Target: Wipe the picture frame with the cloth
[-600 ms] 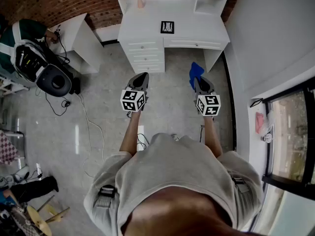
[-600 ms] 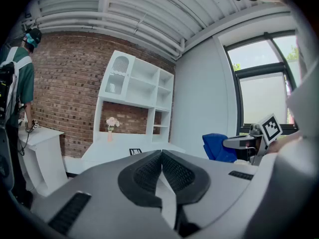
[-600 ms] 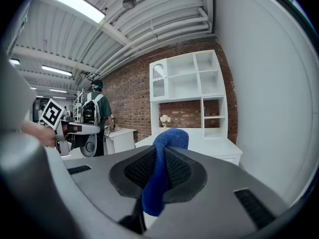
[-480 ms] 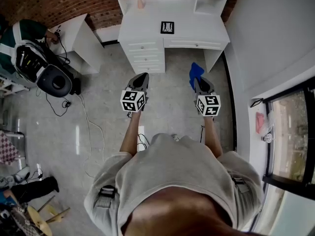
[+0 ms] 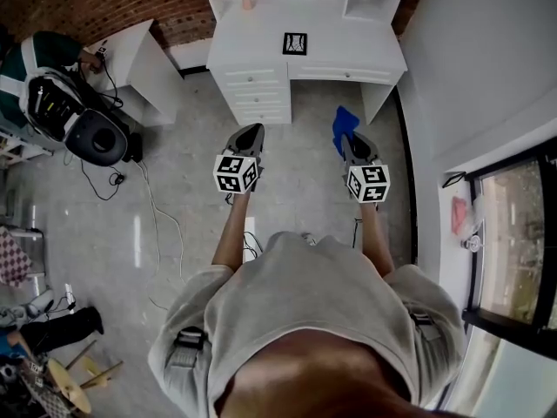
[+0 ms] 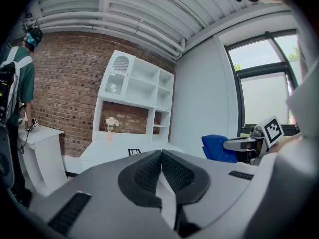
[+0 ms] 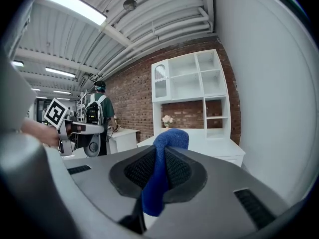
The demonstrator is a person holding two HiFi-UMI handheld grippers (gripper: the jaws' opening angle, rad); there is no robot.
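Right gripper pinches cloth, ready for wiping; left gripper closed, empty, likely free to steady frame on surface well ahead.

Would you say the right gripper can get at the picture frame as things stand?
Probably not yet: the right gripper, holding the blue cloth, hangs well short of the desk bearing the picture frame, though nothing blocks the way.

The person wears a pale grey short-sleeved T-shirt with dark buckled shoulder straps. The left tongs and right tongs are grey, with black ribbed pads and black-and-white marker cubes.
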